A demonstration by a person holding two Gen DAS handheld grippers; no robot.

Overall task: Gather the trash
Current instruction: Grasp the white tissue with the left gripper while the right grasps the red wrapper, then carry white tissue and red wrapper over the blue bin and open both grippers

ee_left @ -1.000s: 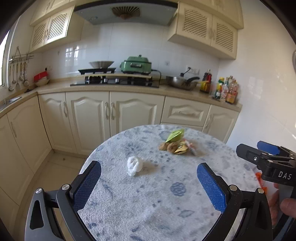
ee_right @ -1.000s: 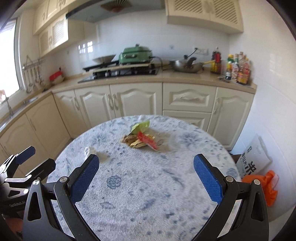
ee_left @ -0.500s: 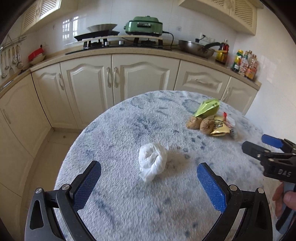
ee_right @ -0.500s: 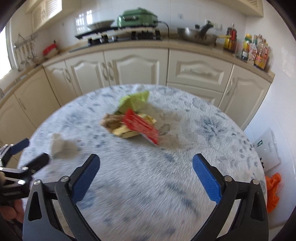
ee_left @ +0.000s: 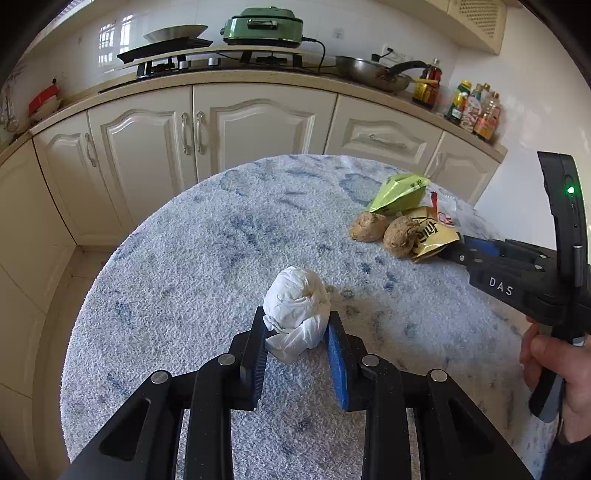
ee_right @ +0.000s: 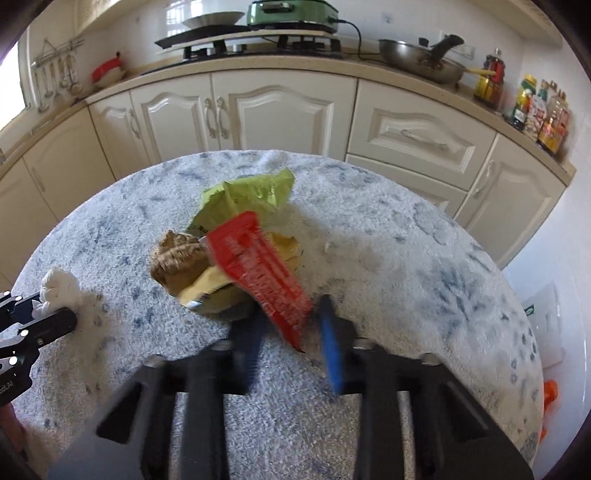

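Observation:
My left gripper point(ee_left: 296, 325) is shut on a crumpled white tissue point(ee_left: 295, 310) on the round blue-patterned table point(ee_left: 207, 258); the tissue point(ee_right: 59, 290) also shows in the right wrist view. My right gripper point(ee_right: 290, 325) has closed around the lower end of a red wrapper point(ee_right: 258, 273); the view is blurred. The wrapper lies on a trash pile: a green packet point(ee_right: 247, 195), a yellow wrapper point(ee_right: 207, 284) and brown lumps point(ee_right: 177, 258). In the left wrist view the pile point(ee_left: 402, 225) sits at the right, with the right gripper point(ee_left: 461, 249) reaching into it.
Cream kitchen cabinets point(ee_left: 221, 122) and a counter with a stove, a green cooker point(ee_left: 262, 26) and a pan stand behind the table. Bottles point(ee_left: 472, 110) stand at the counter's right end. A white bag point(ee_right: 546, 325) and something orange lie on the floor right of the table.
Both grippers moved forward and down and closed: the left onto the white tissue, the right around the red wrapper. Both were wide open half a second ago.

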